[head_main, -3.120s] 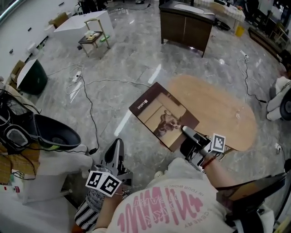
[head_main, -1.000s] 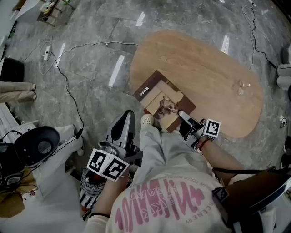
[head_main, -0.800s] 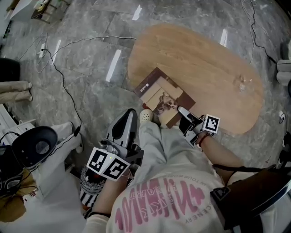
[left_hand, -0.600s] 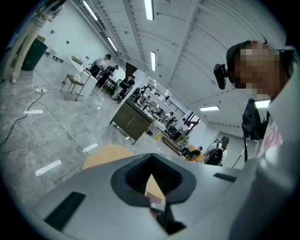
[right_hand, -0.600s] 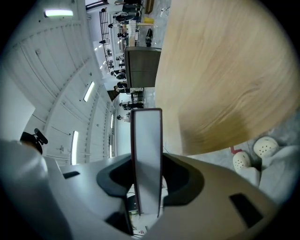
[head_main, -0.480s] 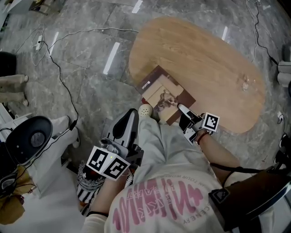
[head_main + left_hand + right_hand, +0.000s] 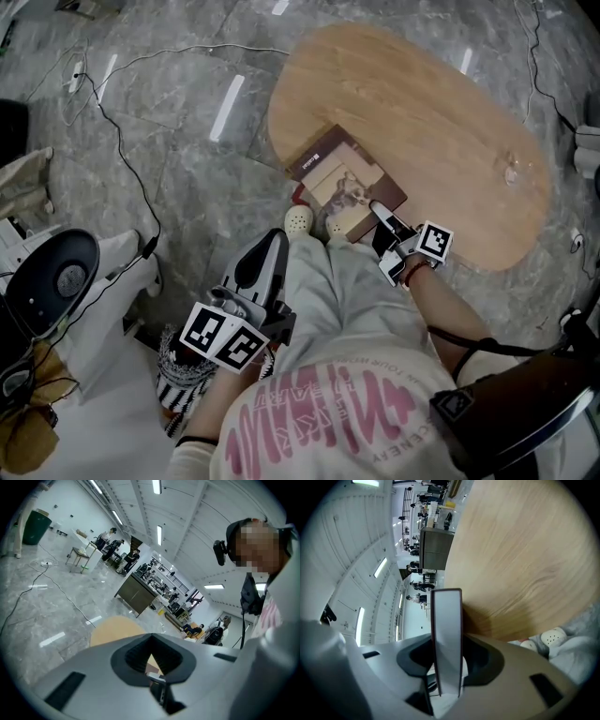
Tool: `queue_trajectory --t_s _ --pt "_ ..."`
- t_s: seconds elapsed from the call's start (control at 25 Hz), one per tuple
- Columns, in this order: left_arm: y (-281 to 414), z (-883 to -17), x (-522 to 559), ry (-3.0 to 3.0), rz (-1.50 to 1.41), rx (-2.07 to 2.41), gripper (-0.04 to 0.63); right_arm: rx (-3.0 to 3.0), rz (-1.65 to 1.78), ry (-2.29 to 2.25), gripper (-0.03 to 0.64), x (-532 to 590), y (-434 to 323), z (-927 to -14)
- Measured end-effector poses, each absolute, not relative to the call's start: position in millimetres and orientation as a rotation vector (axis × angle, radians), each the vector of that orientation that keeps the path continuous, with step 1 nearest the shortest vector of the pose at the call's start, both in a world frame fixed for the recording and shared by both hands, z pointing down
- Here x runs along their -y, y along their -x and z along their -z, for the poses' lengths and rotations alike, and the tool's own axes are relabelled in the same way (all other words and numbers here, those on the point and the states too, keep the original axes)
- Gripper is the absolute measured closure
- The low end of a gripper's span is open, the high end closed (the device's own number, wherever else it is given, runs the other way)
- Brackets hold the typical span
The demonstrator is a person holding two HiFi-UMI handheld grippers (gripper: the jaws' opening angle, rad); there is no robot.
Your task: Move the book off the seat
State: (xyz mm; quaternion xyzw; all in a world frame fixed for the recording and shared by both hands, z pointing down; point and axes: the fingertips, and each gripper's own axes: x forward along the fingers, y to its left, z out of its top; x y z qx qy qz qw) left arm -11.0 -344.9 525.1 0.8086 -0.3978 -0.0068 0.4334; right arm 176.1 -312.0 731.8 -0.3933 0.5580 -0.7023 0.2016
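Book lower, at table edge

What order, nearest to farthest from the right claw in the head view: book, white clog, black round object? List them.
1. book, clamped in the right claw.
2. white clog, on the floor to its left.
3. black round object, far left edge.

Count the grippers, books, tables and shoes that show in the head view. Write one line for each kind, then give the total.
grippers: 2 (left gripper, right gripper)
book: 1
table: 1
shoes: 2
Total: 6
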Motion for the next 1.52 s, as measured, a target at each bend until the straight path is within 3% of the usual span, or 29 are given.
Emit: queue_trajectory --t_s 0.6,1.24,1.52 --pt "7 -528 341 -1.979 -0.021 0.950 0.588 -1.561 2.019 1.427 0.451 302 -211 -763" --pt "25 -539 329 -1.938 -0.010 0.975 0.586 -1.584 2.120 1.727 0.375 297 -231 -798" --pt "36 -535 327 -1.935 -0.004 1.013 0.587 -1.530 2.149 1.903 0.373 292 -239 -811"
